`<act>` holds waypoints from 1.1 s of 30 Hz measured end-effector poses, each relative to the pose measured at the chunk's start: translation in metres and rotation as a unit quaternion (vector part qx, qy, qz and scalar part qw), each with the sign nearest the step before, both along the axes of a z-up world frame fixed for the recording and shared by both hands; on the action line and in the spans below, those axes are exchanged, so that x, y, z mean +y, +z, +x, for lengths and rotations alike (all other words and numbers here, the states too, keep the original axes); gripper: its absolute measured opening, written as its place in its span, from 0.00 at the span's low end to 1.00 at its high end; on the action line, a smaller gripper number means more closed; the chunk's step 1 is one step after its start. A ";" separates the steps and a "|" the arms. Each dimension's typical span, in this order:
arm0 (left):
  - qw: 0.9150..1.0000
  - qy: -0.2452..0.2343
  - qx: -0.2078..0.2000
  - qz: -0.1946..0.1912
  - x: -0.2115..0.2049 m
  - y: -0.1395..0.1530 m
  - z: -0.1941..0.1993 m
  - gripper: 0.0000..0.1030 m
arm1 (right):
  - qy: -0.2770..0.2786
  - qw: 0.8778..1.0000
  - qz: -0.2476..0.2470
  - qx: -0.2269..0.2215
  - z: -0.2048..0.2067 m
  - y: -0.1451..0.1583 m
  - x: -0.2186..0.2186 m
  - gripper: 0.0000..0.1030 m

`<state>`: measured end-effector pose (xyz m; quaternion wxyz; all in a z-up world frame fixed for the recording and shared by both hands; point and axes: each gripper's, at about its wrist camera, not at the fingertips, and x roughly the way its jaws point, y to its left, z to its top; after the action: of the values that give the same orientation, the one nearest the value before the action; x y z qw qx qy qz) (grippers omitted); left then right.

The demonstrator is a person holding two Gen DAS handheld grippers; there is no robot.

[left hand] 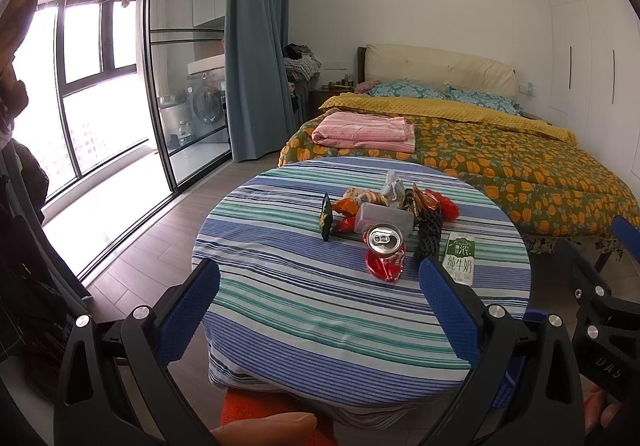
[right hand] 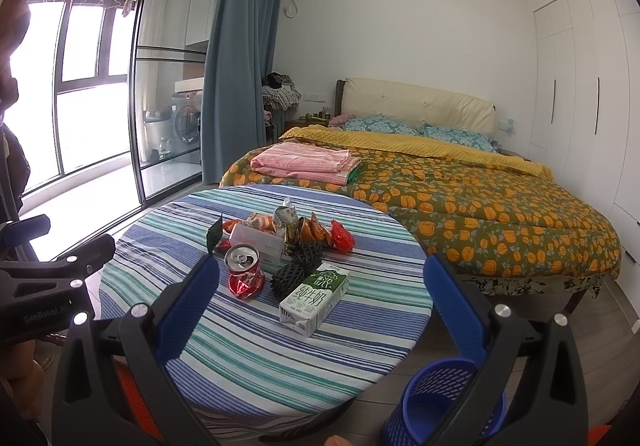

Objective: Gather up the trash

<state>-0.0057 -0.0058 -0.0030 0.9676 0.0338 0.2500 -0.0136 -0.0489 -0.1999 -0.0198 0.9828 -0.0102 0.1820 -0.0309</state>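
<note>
Crushed red can beside milk carton: approach step; I hold both grippers wide open, empty; next, close on can

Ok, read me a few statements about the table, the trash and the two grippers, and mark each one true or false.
1. The left gripper is open and holds nothing. True.
2. The red can is already in the blue basket. False: it stands dented on the striped table.
3. The milk carton lies flat on the table near the can. True.
4. The blue basket sits on top of the table. False: it is on the floor beside the table.
5. The right gripper is shut on the milk carton. False: it is open and empty.
</note>
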 end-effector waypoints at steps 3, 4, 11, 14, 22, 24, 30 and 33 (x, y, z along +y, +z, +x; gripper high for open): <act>1.000 0.000 0.000 0.000 0.000 0.000 0.000 0.96 | 0.000 1.000 0.000 0.000 0.000 0.000 0.000 0.96; 1.000 0.000 0.000 0.000 0.000 0.000 0.000 0.96 | 0.000 1.000 0.000 -0.001 0.000 0.000 -0.001 0.96; 1.000 -0.001 0.001 0.001 -0.003 -0.001 -0.004 0.96 | 0.000 1.000 0.000 0.000 0.000 0.000 0.000 0.96; 1.000 -0.001 0.001 0.000 -0.003 -0.001 -0.003 0.96 | 0.000 1.000 0.000 0.000 0.000 0.000 0.000 0.96; 1.000 0.000 0.002 0.000 -0.003 -0.001 -0.002 0.96 | 0.000 1.000 0.000 0.000 0.000 0.000 -0.001 0.96; 1.000 0.000 0.002 0.001 -0.003 -0.001 -0.002 0.96 | 0.000 1.000 0.000 0.000 0.000 0.000 -0.003 0.96; 1.000 -0.001 0.004 0.001 -0.010 -0.007 -0.007 0.96 | -0.001 1.000 0.000 0.000 0.000 0.000 -0.002 0.96; 1.000 -0.001 0.006 0.000 -0.011 -0.011 -0.008 0.96 | -0.001 1.000 -0.001 0.000 0.000 0.000 -0.002 0.96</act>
<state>-0.0134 -0.0171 -0.0143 0.9660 0.0341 0.2557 -0.0152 -0.0488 -0.2021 -0.0198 0.9826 -0.0107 0.1825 -0.0316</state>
